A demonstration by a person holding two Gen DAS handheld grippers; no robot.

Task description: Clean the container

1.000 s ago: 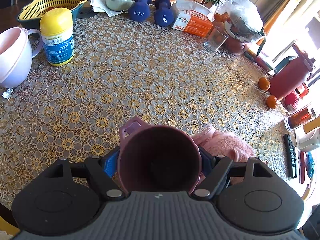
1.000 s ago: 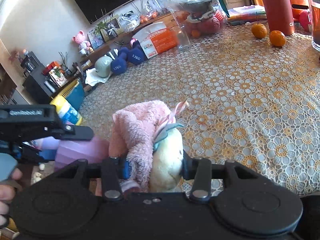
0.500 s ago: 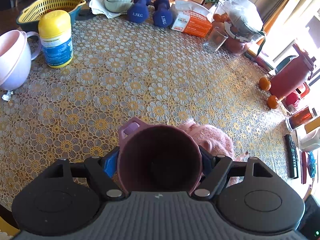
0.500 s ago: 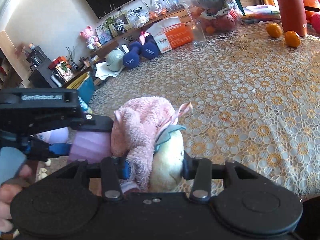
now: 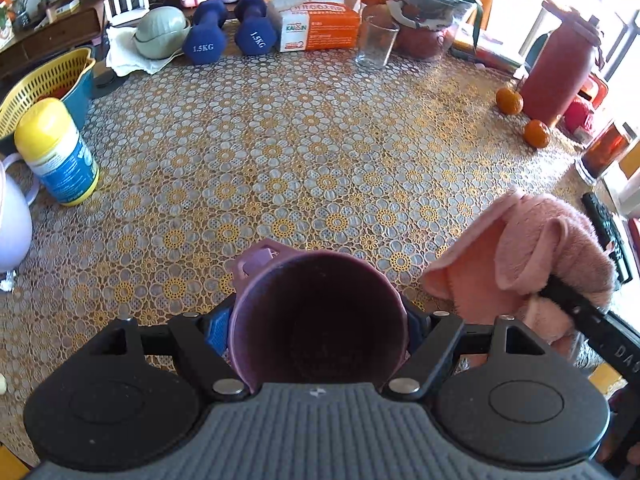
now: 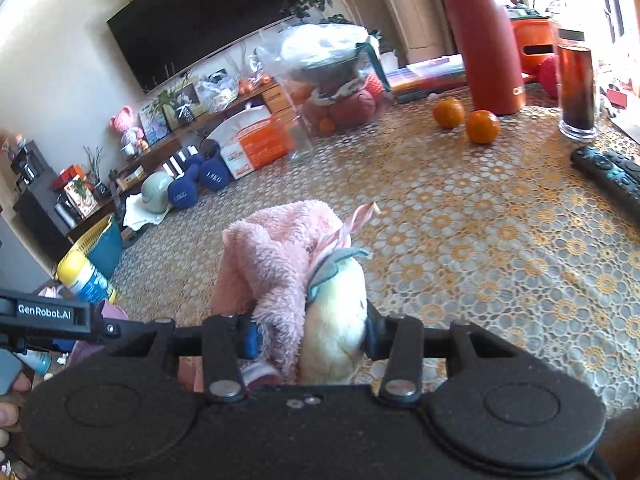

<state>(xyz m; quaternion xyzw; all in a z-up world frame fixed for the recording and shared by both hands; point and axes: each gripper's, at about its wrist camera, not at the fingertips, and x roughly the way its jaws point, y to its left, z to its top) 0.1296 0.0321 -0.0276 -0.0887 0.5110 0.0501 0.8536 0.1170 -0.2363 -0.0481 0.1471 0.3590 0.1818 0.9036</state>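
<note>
A purple cup (image 5: 318, 320) with a small handle at its upper left faces me mouth-up, and my left gripper (image 5: 316, 328) is shut on its sides. A fluffy pink cloth (image 6: 276, 264) with a pale yellow part is clamped in my right gripper (image 6: 308, 336), which is shut on it. In the left wrist view the pink cloth (image 5: 520, 264) hangs to the right of the cup, apart from it and above the table. In the right wrist view the left gripper's arm and a sliver of the purple cup (image 6: 112, 312) show at the lower left.
On the floral tablecloth (image 5: 300, 152) stand a yellow-lidded canister (image 5: 58, 152), a yellow basket (image 5: 44, 80), two blue dumbbells (image 5: 228, 30), a tissue box (image 5: 316, 24), a clear glass (image 5: 376, 42), a red flask (image 5: 560, 68), two oranges (image 6: 466, 120) and a remote (image 6: 608, 176). A hand (image 6: 8, 400) shows at the left.
The pink cloth has swung from behind the cup out to its right and risen. The left gripper with the cup has shifted so the view looks further right across the table.
</note>
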